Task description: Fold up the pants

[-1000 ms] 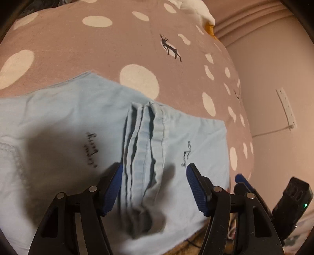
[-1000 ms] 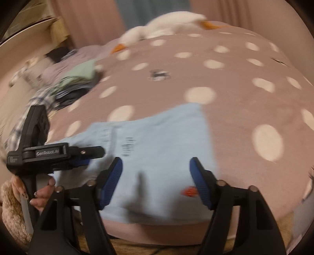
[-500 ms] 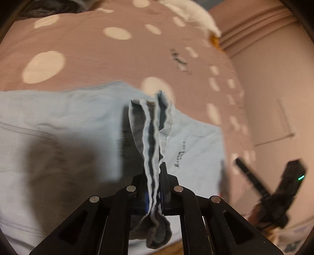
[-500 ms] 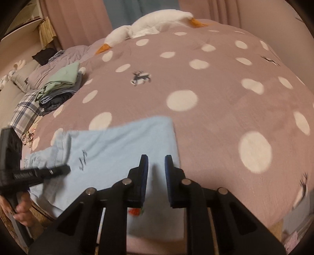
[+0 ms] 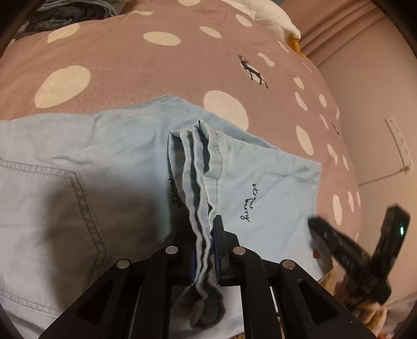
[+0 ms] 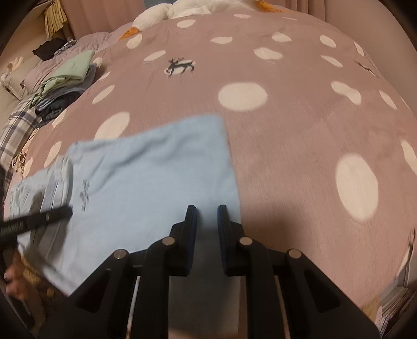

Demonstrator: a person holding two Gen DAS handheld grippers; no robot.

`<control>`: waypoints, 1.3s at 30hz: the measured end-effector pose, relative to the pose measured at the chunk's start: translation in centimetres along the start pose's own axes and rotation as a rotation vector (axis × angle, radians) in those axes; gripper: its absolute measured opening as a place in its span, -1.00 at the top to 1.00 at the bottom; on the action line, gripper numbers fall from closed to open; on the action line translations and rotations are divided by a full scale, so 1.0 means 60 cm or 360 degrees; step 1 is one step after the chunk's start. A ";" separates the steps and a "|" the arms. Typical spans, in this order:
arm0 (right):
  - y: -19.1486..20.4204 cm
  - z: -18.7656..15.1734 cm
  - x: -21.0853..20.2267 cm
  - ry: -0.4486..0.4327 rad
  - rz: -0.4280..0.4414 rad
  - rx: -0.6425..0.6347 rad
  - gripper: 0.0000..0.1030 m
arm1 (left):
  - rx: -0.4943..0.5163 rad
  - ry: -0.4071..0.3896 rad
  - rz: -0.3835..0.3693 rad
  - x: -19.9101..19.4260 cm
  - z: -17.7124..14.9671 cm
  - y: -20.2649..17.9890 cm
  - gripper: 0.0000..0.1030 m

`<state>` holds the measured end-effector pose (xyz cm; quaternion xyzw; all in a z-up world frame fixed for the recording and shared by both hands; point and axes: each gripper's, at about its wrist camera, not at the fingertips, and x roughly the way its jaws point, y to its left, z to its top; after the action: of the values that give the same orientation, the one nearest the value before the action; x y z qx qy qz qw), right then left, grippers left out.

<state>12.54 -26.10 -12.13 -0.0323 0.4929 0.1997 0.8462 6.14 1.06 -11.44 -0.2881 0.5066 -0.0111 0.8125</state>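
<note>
Light blue pants (image 5: 109, 161) lie partly folded on a pink dotted bed cover (image 5: 146, 67). My left gripper (image 5: 204, 250) is shut on the bunched hem edges of the pants (image 5: 200, 167), which stand up between its pads. In the right wrist view the pants (image 6: 146, 177) lie flat. My right gripper (image 6: 206, 224) is over their near right corner, jaws nearly closed with a narrow gap; whether cloth is pinched is not visible. The left gripper shows at the left edge (image 6: 39, 220).
A stack of folded clothes (image 6: 65, 83) sits at the far left of the bed. A white plush toy (image 6: 192, 7) lies at the far end. A wall with a socket strip (image 5: 398, 146) is to the right.
Both grippers closed from wide open. The left one took hold of the bunched hems and lifted them. The right one moved forward over the pants' corner.
</note>
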 end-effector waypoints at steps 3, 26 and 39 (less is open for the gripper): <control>0.000 -0.036 -0.021 0.0029 -0.0010 -0.0037 0.68 | 0.0029 -0.0005 0.0011 -0.004 -0.005 0.001 0.85; 0.000 -0.058 -0.027 0.0050 -0.0028 0.0068 0.67 | 0.0016 0.0044 -0.0053 -0.032 -0.042 0.020 0.77; -0.002 -0.058 -0.026 0.0049 -0.0034 0.0076 0.66 | 0.0029 0.0069 0.0031 -0.053 -0.050 0.025 0.55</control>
<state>9.06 -27.55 -12.59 -0.0204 0.5100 0.1785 0.8412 1.68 1.95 -10.51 -0.2753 0.5267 -0.0141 0.8041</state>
